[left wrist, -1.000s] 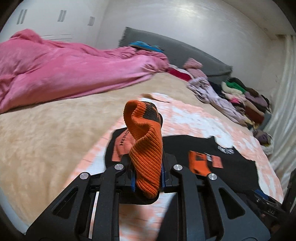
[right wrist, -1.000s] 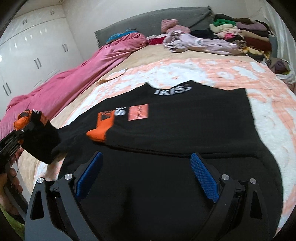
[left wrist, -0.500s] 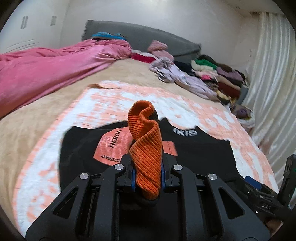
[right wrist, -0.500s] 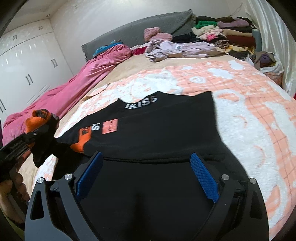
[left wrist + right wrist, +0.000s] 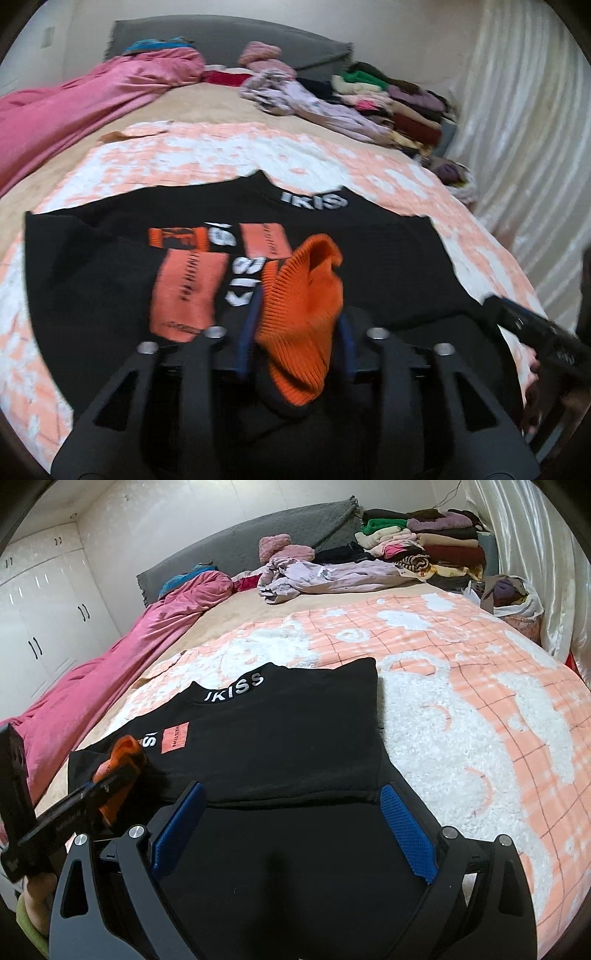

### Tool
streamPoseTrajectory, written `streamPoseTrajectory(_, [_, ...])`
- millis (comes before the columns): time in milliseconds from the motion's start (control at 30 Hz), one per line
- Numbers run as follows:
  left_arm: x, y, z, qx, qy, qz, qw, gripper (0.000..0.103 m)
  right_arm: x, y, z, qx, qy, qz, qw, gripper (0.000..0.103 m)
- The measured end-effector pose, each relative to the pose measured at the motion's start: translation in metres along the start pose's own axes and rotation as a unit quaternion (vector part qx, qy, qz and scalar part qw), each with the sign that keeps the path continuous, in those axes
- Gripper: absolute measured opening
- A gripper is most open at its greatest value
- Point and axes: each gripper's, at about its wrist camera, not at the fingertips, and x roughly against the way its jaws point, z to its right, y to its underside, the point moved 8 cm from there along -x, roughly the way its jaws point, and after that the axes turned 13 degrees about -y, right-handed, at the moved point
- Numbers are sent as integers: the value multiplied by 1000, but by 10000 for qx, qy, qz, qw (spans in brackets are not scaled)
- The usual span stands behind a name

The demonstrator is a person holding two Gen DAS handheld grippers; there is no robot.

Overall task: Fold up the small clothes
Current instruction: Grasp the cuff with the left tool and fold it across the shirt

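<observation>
Orange cuff (image 5: 299, 310) pinched in left tongs (image 5: 295, 332); right tongs (image 5: 291, 827) spread wide, holding nothing; one black sweater (image 5: 280, 738).

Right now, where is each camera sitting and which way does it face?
Left wrist: on the left gripper, low over the black sweater, facing the grey headboard; its own fingers show, with the orange cuff between them.
Right wrist: on the right gripper, open over the sweater's near edge, facing the headboard and white wardrobe; its fingers and the left gripper show.
Shared: sweater, orange cuff, pink duvet, folded clothes pile.
</observation>
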Motion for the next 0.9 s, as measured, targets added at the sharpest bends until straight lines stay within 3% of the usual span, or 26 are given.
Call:
streamPoseTrajectory(100, [6, 1, 7, -104, 272, 99, 9995, 43, -4, -1, -4, 33, 18, -26, 10000, 95])
streamPoseTrajectory(167, [16, 0, 7, -110, 421, 186, 9989, 54, -8, -1, -7, 74, 39, -60, 9999, 95])
streamPoseTrajectory(300, [41, -13, -10, 135, 512, 578, 9969, 57, -21, 2, -23, 181, -23, -199, 9996, 95])
streamPoseTrajectory(367, [46, -21, -28, 276, 281, 766, 9963, 59, -28, 4, -34, 267, -97, -279, 9992, 95])
streamPoseTrajectory(433, [48, -29, -53, 399, -207, 950, 9945, 59, -41, 7, -53, 422, -253, -421, 9979, 95])
streamPoseTrajectory(533, [45, -35, -86, 687, -703, 962, 9905, 59, -60, 9, -78, 590, -581, -597, 9948, 93])
streamPoseTrajectory(633, [40, -36, -121, 996, -1181, 943, 9835, 59, -86, 12, -96, 726, -731, -857, 9910, 82])
streamPoseTrajectory(733, [38, -35, -142, 1248, -1362, 867, 9790, 60, -106, 15, -104, 681, -817, -1063, 9886, 79])
streamPoseTrajectory(900, [44, -36, -171, 1647, -1514, 876, 9707, 72, -127, 20, -116, 724, -969, -1256, 9847, 62])
